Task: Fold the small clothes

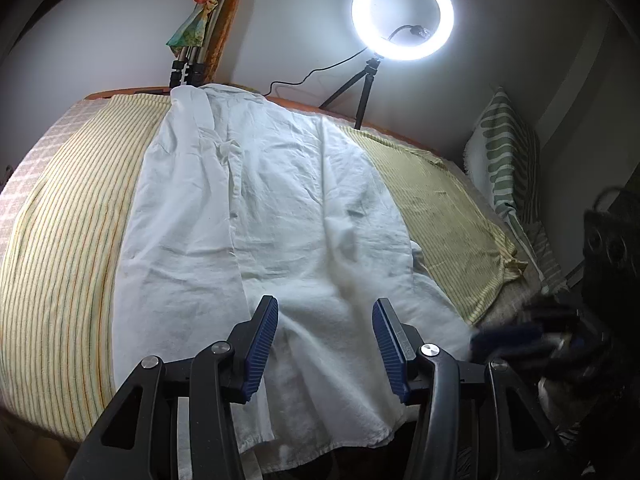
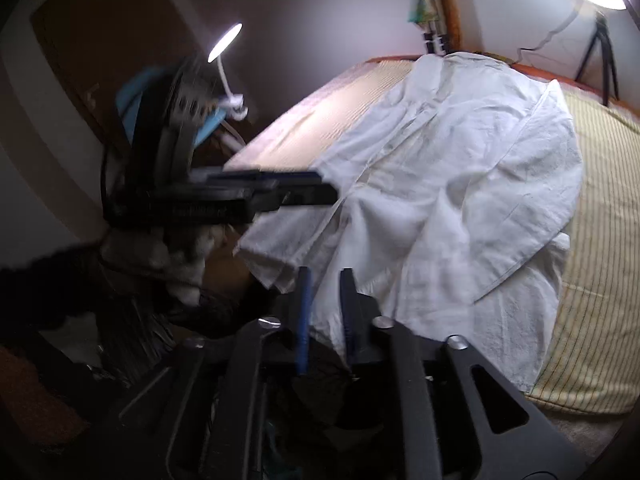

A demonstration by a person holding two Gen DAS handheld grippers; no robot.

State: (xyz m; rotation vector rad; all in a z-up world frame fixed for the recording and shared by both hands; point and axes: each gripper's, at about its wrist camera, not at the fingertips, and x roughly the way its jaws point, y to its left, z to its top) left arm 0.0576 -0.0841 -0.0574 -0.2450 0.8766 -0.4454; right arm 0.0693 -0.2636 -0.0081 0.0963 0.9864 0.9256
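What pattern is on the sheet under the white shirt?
Thin stripes on pale yellow sheet, clearest in the left wrist view.

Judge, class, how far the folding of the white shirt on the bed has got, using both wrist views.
Done: the white shirt lies spread on the striped bedcover, one side flap turned inward. In hand: nothing; the left gripper hovers open over the hem, and the right gripper holds no cloth. Left: the remaining folds.

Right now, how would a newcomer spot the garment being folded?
Find the bed under its yellow striped sheet, with a ring light glowing at its far edge. The white shirt lies spread down the middle of it, collar toward the light. It is the only plain white cloth there; everything around it is striped.
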